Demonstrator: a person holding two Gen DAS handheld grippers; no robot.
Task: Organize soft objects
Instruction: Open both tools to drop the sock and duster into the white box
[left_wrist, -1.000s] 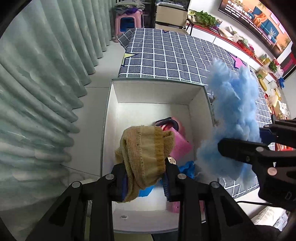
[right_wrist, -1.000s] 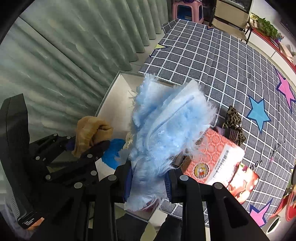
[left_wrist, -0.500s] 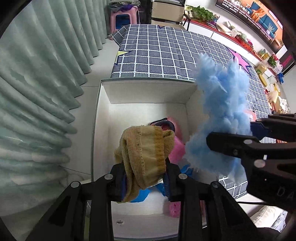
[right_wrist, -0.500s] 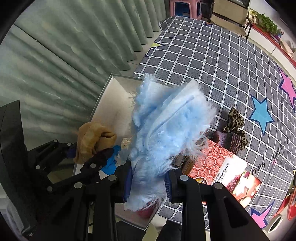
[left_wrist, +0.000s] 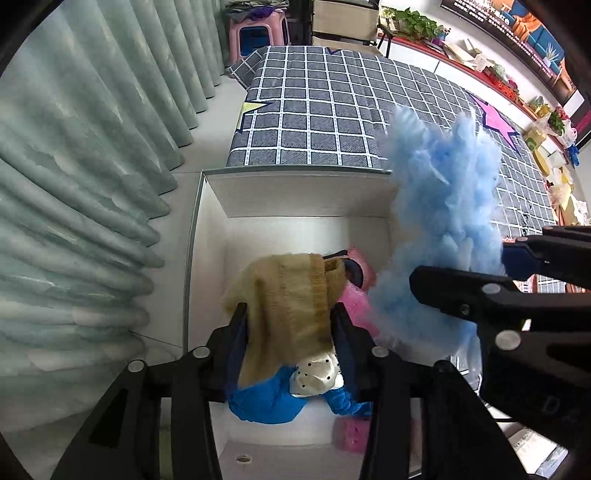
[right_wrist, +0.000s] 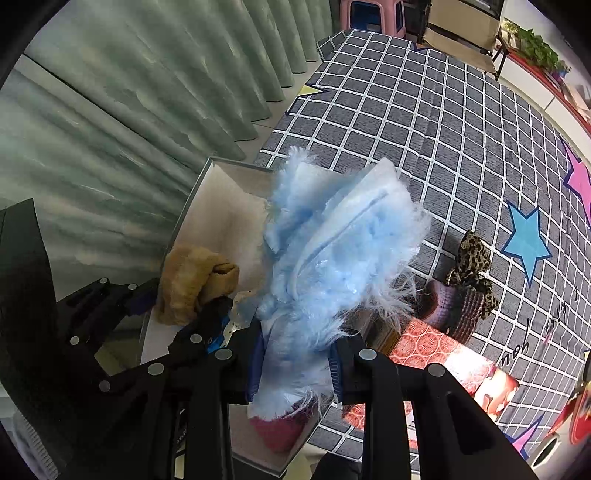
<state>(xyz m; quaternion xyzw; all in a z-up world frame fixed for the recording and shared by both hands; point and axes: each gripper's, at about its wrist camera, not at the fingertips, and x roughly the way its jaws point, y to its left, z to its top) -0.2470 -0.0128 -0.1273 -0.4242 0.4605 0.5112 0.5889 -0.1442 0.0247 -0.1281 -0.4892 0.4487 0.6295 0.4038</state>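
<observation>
The left tool (left_wrist: 290, 328) is clamped on a tan knit cloth (left_wrist: 284, 295) and the right tool (right_wrist: 295, 363) on a fluffy blue piece (right_wrist: 340, 251); both look light, limp and easily squashed, best pinched mid-bulk. Both hang over the white box (left_wrist: 295, 195), which sits against the checked bed (right_wrist: 443, 129), curtains (left_wrist: 92, 147) beyond.

Left wrist cam looks steeply down into the box (left_wrist: 207, 258), close above it, bed (left_wrist: 332, 110) beyond; right wrist cam sits right of it, angled down across box (right_wrist: 192, 214) rim and bed (right_wrist: 461, 129); both share box, bed, curtain (left_wrist: 74, 184).
</observation>
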